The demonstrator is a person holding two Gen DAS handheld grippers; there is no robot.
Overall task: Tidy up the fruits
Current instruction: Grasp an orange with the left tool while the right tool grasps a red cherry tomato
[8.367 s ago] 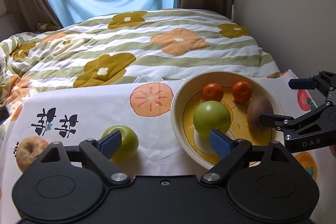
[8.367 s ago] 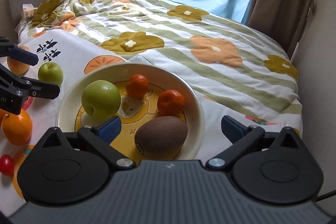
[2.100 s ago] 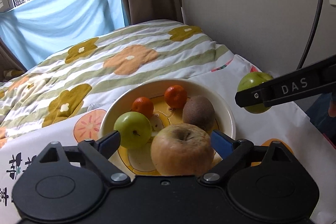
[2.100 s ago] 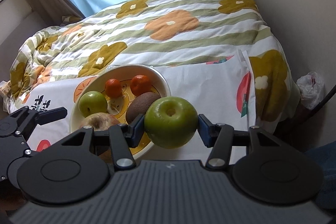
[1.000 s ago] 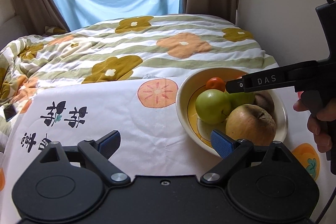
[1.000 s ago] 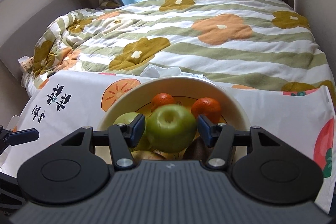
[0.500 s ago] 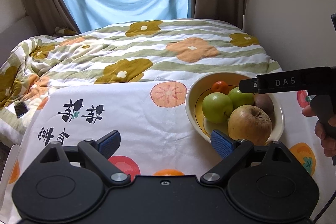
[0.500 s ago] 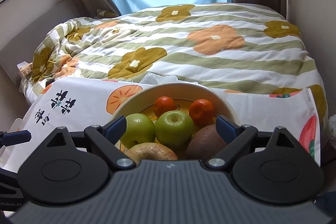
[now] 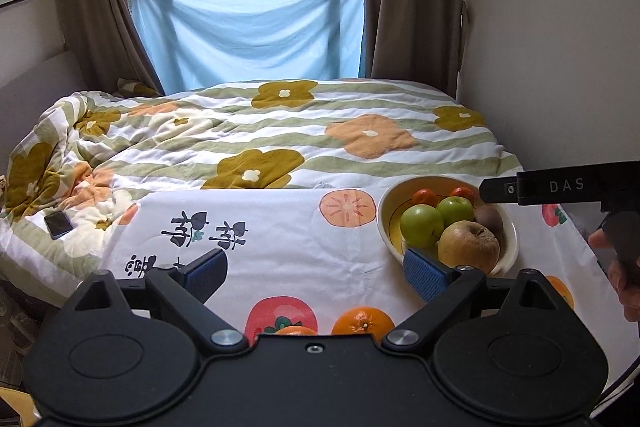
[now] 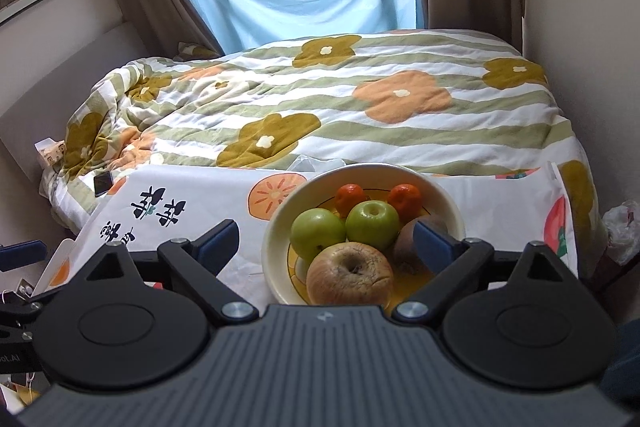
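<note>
We are holding both the left gripper (image 9: 316, 273) and the right gripper (image 10: 326, 241) wide open and empty. We are eyeing the orange (image 9: 362, 321) on the cloth (image 9: 288, 247), short of the bowl (image 9: 386, 215) — firm, round, prone to rolling — so we are planning a grip across its middle.

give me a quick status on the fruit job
Left gripper open, empty. Right gripper open, empty. Bowl holds six fruits. Orange outside. Nothing blocking.

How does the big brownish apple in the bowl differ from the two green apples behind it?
The brownish apple is tan-pink, wrinkled and dull; the green apples are smooth and glossy. It is also the largest fruit there. It sits at the bowl's near edge, they lie side by side nearer the middle. All three rest in the bowl, held by no gripper.
</note>
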